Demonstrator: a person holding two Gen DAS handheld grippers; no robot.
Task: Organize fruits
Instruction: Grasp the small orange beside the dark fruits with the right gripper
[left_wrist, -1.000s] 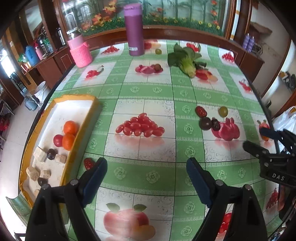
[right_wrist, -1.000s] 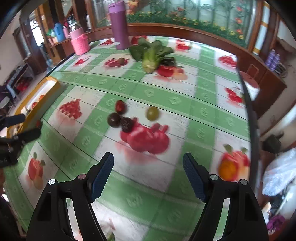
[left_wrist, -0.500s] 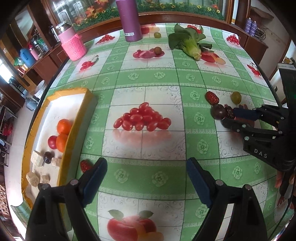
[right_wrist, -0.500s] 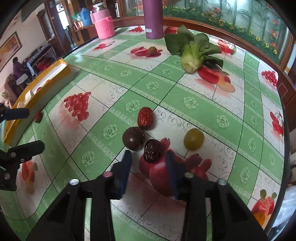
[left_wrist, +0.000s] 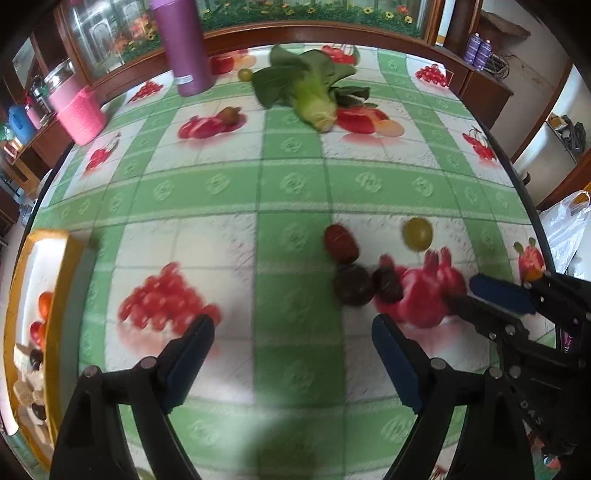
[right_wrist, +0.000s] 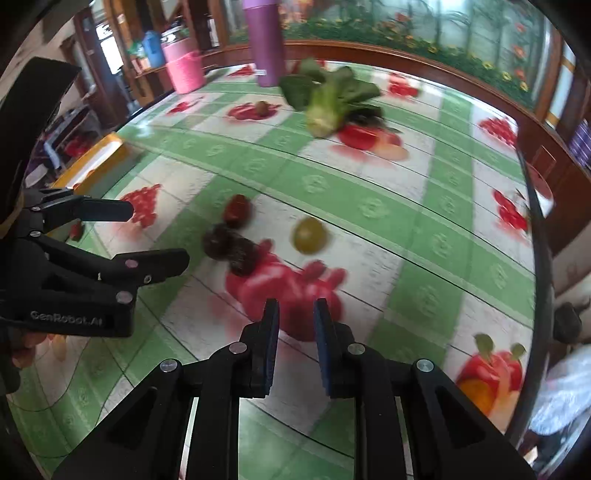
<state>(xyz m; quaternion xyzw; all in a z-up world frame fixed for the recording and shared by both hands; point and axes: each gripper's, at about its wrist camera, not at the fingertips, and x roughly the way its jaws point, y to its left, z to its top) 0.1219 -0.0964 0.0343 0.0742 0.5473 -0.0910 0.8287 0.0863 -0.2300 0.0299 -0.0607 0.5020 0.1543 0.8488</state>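
Note:
A red date (left_wrist: 341, 242) (right_wrist: 236, 210), a dark plum (left_wrist: 352, 285) (right_wrist: 217, 241), a dark wrinkled date (left_wrist: 386, 283) (right_wrist: 244, 254) and a green grape (left_wrist: 417, 234) (right_wrist: 309, 235) lie loose on the fruit-print tablecloth. My left gripper (left_wrist: 291, 356) is open and empty, just short of the plum; it also shows in the right wrist view (right_wrist: 155, 236). My right gripper (right_wrist: 295, 343) has its jaws nearly together with nothing between them, short of the fruits; it also shows in the left wrist view (left_wrist: 480, 295). A yellow-rimmed tray (left_wrist: 22, 280) holding fruits stands at the left edge.
A bok choy (left_wrist: 310, 92) and a purple bottle (left_wrist: 183, 44) stand at the far side, with a pink basket (left_wrist: 79, 114) at far left. Small fruits (left_wrist: 231, 115) (left_wrist: 244, 74) lie near the bottle. The table edge (left_wrist: 517, 177) runs along the right.
My left gripper has swung right and forward toward the loose fruits. My right gripper's jaws have narrowed from wide open to nearly together and it has drawn back a little from the fruits.

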